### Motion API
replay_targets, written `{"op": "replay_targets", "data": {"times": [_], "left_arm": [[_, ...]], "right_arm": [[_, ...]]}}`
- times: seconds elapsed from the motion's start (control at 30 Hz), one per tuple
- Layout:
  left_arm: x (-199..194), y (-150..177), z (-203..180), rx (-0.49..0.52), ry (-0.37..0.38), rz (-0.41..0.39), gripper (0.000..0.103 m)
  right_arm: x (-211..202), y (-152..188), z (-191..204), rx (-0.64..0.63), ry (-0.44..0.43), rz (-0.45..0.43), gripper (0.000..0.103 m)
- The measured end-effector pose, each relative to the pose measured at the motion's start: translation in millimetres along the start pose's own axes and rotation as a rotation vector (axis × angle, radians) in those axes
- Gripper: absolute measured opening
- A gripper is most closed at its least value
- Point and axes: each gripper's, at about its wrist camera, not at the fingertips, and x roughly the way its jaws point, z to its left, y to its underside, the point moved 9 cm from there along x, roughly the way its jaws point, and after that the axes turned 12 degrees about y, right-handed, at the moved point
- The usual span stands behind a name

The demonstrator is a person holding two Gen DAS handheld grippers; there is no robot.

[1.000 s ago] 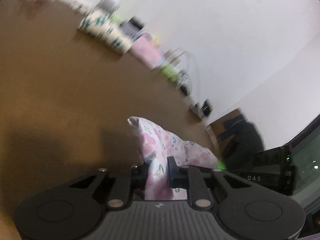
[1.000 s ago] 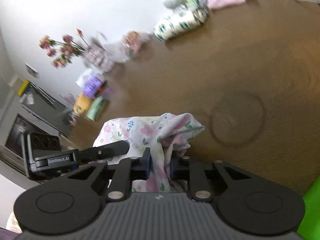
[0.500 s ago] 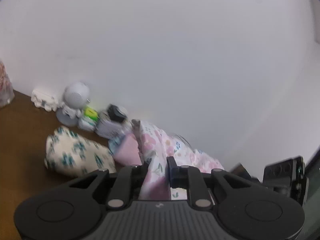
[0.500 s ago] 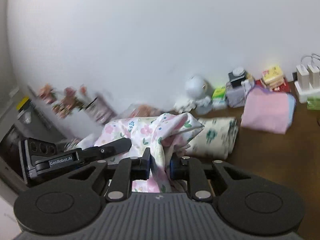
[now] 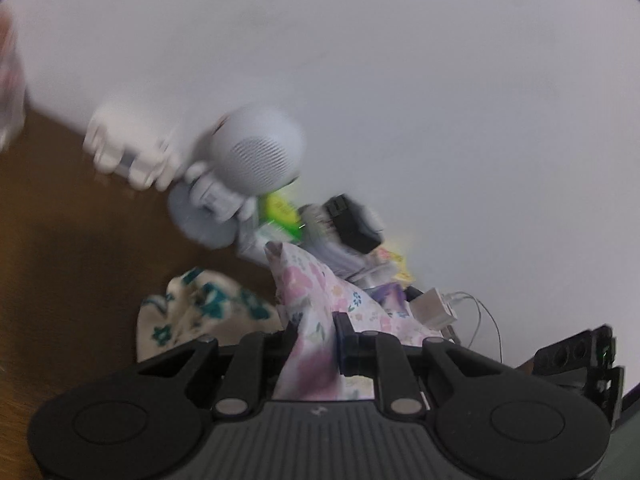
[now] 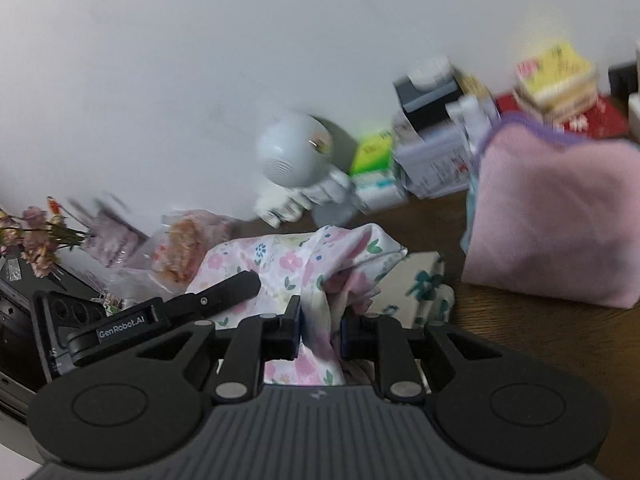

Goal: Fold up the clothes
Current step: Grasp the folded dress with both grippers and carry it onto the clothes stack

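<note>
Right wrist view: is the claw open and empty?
No, the right claw is shut on the floral garment, whose cloth runs bunched between the two fingers.

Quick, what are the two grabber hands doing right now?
Left gripper: closed, holding the flowery cloth.
Right gripper: closed, holding the same flowery cloth.

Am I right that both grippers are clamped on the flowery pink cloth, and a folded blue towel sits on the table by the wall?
Nearly. The folded towel is pink, not blue, as the right wrist view shows. The rest holds: the left gripper and right gripper each have jaws shut on the flowery pink cloth, and the towel sits on the table by the wall.
</note>
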Motion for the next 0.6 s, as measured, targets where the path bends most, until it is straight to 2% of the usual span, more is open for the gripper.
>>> {"op": "replay_targets", "data": {"times": [0.07,0.17,0.23,0.3,0.4,0.47,0.5,0.53,0.57,0.6], "left_arm": [[3,6,13,-0.013,0.017,-0.013,0.018],[-3,6,14,-0.001,0.017,-0.027,0.031],[-10,4,11,0.013,0.006,-0.043,0.040],[-26,-4,-1,0.089,-0.058,-0.086,0.047],[-50,-20,-26,0.242,-0.187,-0.174,0.047],[-61,-28,-52,0.355,-0.248,-0.249,0.043],[-61,-28,-66,0.407,-0.249,-0.270,0.029],[-56,-25,-79,0.456,-0.251,-0.265,0.022],[-45,-20,-85,0.497,-0.265,-0.234,0.012],[-33,-15,-88,0.534,-0.288,-0.197,0.010]], "right_arm": [[12,4,-7,-0.001,0.005,-0.005,0.020],[18,12,-14,-0.031,0.027,-0.036,0.032],[12,14,-15,-0.060,0.057,-0.080,0.058],[-2,10,-16,-0.079,0.087,-0.124,0.063],[-37,-6,-14,-0.149,0.172,-0.279,0.063],[-55,-16,-6,-0.199,0.206,-0.389,0.051],[-59,-18,1,-0.224,0.216,-0.428,0.028],[-54,-17,10,-0.255,0.222,-0.437,0.019],[-49,-16,20,-0.285,0.228,-0.446,0.017],[-41,-13,29,-0.323,0.240,-0.452,0.013]]}}
